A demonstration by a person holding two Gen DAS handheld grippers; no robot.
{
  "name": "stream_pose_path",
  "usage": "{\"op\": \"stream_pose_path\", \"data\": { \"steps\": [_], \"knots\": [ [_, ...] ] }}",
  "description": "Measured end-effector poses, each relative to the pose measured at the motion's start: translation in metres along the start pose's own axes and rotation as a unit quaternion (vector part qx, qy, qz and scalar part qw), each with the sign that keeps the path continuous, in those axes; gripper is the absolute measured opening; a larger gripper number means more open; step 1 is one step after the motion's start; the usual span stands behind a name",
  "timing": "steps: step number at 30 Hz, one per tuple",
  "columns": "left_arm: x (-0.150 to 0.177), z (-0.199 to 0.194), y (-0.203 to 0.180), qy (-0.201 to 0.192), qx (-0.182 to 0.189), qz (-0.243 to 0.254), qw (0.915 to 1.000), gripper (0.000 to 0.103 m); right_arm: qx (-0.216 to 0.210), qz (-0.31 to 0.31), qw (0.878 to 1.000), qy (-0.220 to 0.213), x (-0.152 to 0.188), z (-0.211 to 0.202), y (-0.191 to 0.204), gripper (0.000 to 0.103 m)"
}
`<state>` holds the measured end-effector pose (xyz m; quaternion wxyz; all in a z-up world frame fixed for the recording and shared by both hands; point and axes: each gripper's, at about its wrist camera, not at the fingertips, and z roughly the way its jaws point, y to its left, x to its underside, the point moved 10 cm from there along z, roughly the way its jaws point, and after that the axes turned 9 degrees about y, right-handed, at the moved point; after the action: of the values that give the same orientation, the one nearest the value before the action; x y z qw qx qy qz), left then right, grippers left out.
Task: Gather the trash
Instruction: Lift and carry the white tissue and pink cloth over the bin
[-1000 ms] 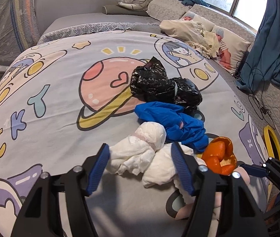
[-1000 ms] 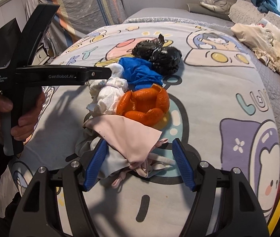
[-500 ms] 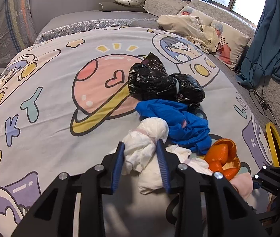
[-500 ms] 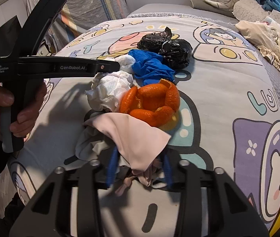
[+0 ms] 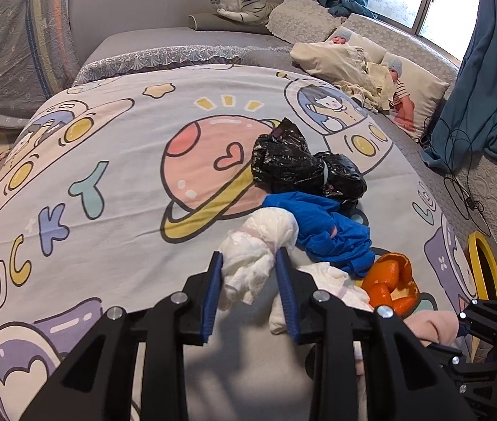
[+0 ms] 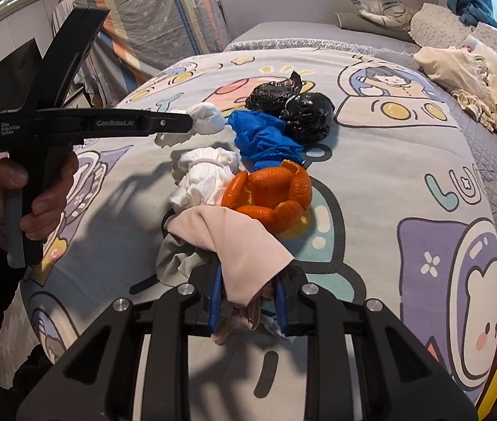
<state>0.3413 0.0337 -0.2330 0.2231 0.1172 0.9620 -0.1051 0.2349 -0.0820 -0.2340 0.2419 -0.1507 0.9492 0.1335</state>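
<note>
Bed [image 5: 115, 189] with cartoon space-print sheet fills both views; trash lies in a loose line across its near middle. Farthest: crumpled black plastic bag [image 5: 304, 168], touching the blue plastic wad [image 5: 332, 231] in front of it. Next, orange peel [image 6: 273, 193] (opened like a cup) beside a white tissue clump [image 6: 206, 179]. Nearest the right wrist camera: pink-beige cloth scrap [image 6: 237, 245], over a grey bit.

Left tongs [image 5: 250, 280] have just been closing and now pinch a white tissue wad [image 5: 259, 249] between the blue pads, its upper end bulging out past the tips. A hand [image 6: 27, 196] grips that tool's handle. Right tongs [image 6: 248, 298] also just closed, clamped on the pink-beige cloth scrap, which drapes over both pads.

Yellow rim [image 5: 487, 266] at bed's right edge, partly cut off.
</note>
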Motion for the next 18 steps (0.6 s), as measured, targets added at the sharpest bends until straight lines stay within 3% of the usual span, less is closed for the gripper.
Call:
{"op": "stream_pose_path", "data": {
  "steps": [18],
  "knots": [
    [0.004,-0.039,-0.007,-0.03,0.0,0.0,0.9995,0.029,0.021,0.046,0.997,-0.05,0.003,-0.048,-0.039,0.022]
  ]
}}
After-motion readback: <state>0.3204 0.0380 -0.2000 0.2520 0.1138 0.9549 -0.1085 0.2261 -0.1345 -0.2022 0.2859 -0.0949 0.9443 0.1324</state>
